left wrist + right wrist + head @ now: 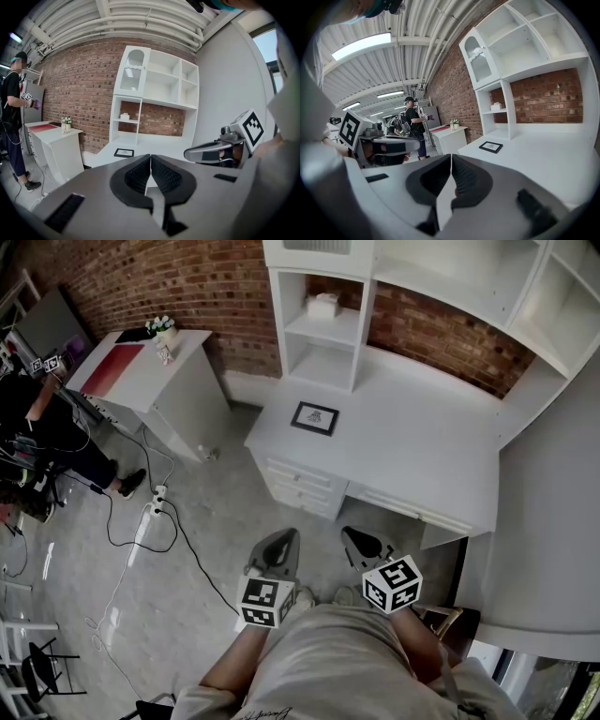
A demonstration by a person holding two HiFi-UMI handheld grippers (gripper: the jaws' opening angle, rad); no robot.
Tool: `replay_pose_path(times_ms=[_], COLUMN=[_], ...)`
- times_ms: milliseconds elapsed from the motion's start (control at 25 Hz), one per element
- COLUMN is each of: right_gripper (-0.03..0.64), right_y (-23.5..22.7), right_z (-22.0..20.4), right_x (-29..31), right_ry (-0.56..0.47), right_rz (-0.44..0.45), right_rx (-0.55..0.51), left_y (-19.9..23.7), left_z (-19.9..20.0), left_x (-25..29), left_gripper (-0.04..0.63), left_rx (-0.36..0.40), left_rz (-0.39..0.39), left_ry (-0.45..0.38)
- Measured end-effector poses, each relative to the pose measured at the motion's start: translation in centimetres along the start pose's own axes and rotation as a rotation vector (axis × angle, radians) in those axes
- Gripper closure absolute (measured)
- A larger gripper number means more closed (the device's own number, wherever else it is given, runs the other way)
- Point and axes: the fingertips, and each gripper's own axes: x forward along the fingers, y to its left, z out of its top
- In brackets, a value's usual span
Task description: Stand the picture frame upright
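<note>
A small black picture frame (315, 418) lies flat on the white desk (412, 451), near its left end below the shelf unit. It also shows in the left gripper view as the frame (124, 152) and in the right gripper view as the frame (491, 146). My left gripper (284, 542) and right gripper (359, 540) hover close to my body, well short of the desk's front edge. Both are shut with nothing between the jaws, as the left gripper (150, 158) and right gripper (451, 158) show in their own views.
A white shelf unit (323, 324) rises at the desk's back with a small white box (322, 304) on it. A white cabinet (150, 381) with a flower pot (164, 330) stands left. Cables (155, 521) trail on the floor. A person (37, 427) stands far left.
</note>
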Motion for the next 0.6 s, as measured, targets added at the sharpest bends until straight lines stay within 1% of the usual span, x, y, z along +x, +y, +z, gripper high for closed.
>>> replay_pose_path(times_ms=[400, 600], right_gripper=[0.588, 0.588], right_y=[2.6, 3.1], right_z=[0.5, 0.1], right_x=[1.6, 2.0], right_ry=[-0.013, -0.007], right_rz=[-0.024, -0.026], right_rx=[-0.003, 0.004], left_y=[2.8, 3.3], left_z=[-0.1, -0.6], left_x=[-1.9, -2.1], left_gripper=[0.579, 0.58], left_rx=[0.002, -0.005], left_rz=[-0.016, -0.026], left_ry=[-0.006, 0.002])
